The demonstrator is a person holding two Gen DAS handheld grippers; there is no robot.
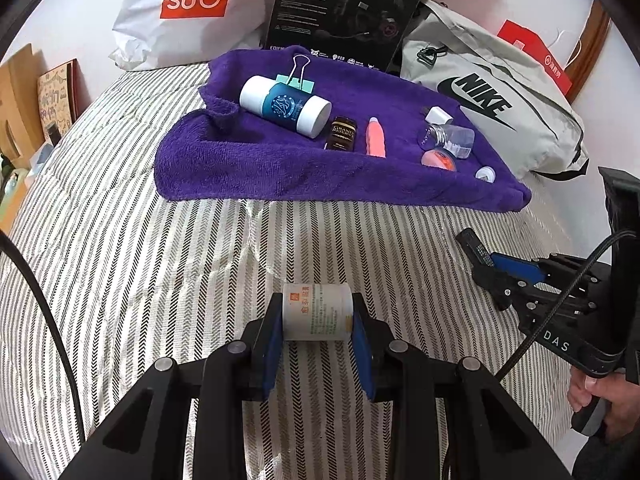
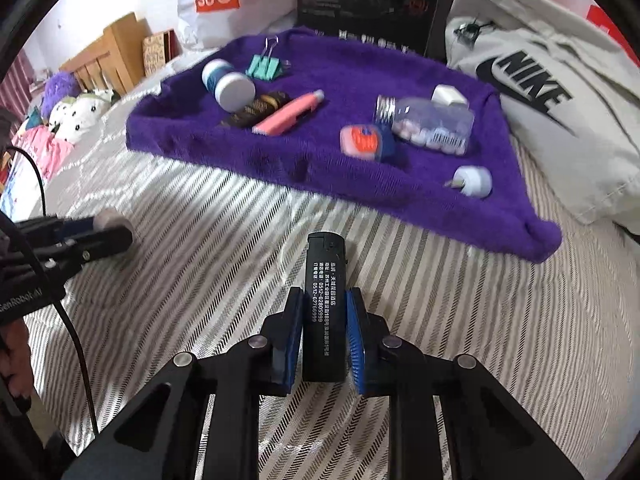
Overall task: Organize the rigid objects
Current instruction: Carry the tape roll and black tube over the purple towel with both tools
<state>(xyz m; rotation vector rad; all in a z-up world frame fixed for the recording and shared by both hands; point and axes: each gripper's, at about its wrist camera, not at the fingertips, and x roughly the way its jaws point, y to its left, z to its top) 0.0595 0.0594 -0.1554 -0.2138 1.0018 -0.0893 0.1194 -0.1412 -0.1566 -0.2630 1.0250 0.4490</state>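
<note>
Left wrist view: the left gripper (image 1: 318, 314) clamps a small white jar (image 1: 317, 312) above the striped bedding (image 1: 160, 260). Carry it level to bare purple towel (image 1: 248, 160). The right gripper (image 2: 323, 320) pinches a black lighter (image 2: 323, 304), probably firmly; place it beside the pink tube (image 2: 290, 114).

A purple fluffy towel (image 1: 280, 160) lies on the far part of the striped bed cover (image 1: 160, 260). On its left lie a blue-and-white round bottle (image 1: 285, 105) and a green metal binder clip (image 1: 297, 79). On its right lies a clear plastic jar (image 1: 448, 139). Behind the towel stands a black cardboard box (image 1: 344, 12).
</note>
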